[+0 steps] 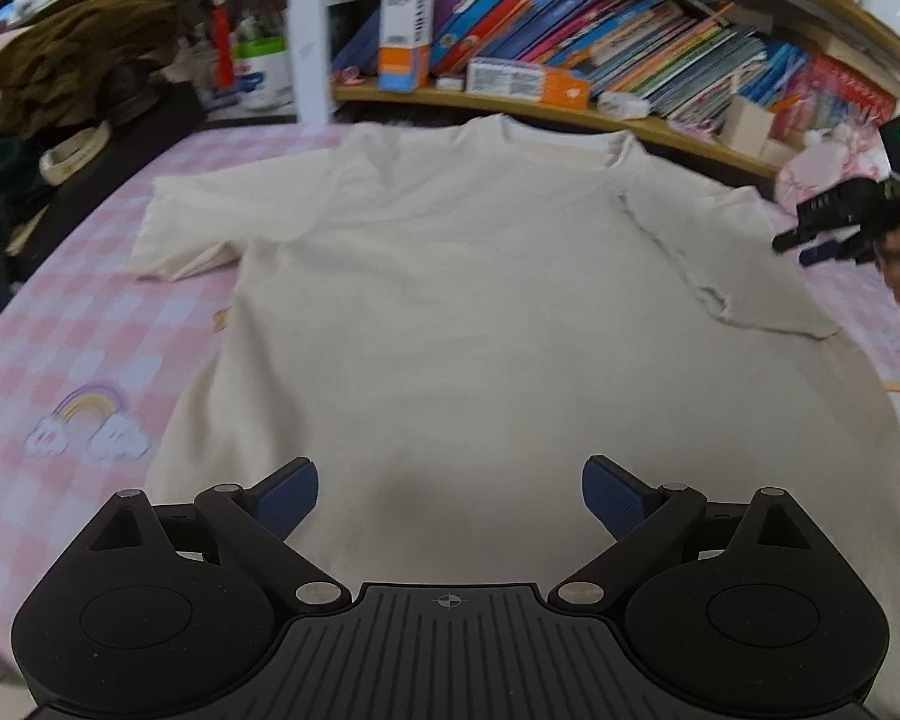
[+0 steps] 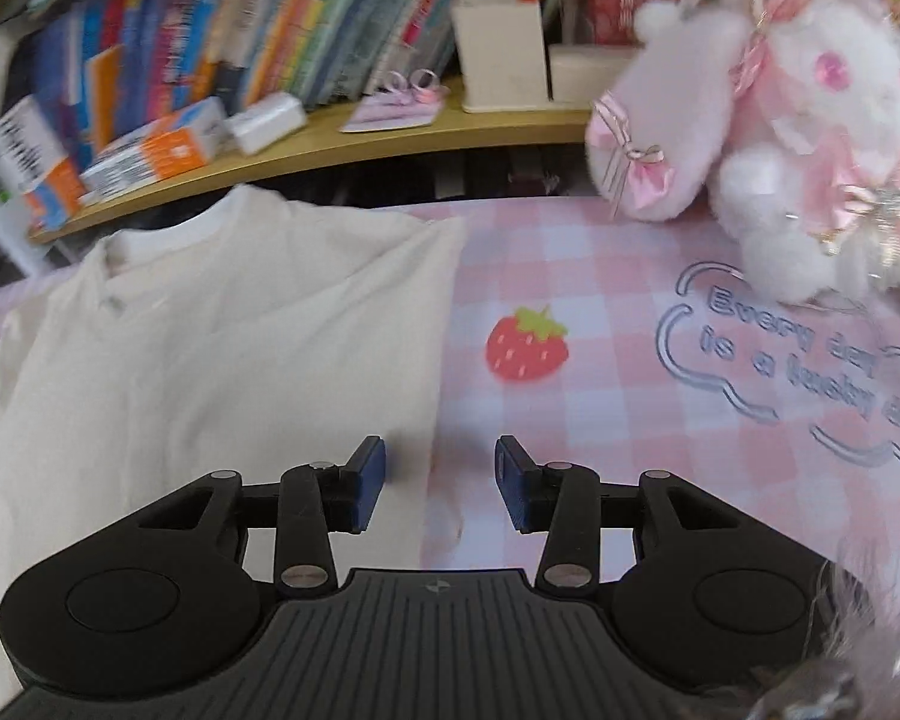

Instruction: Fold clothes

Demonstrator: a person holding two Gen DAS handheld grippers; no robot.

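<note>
Pink checked bedsheet (image 1: 60,312), cream T-shirt (image 1: 462,312) spread flat; left gripper (image 1: 450,501), right gripper (image 2: 440,483) jaws apart, empty

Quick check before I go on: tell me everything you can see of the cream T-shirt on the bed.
The cream T-shirt is a plain, soft-looking knit with short sleeves and a ribbed round collar. It lies spread flat on the pink checked sheet, collar toward the bookshelf. One sleeve is folded in over the body, its seam showing; the other lies spread out. Light wrinkles, no print visible. Neither gripper grips it: the left gripper and right gripper are both open above it.
</note>
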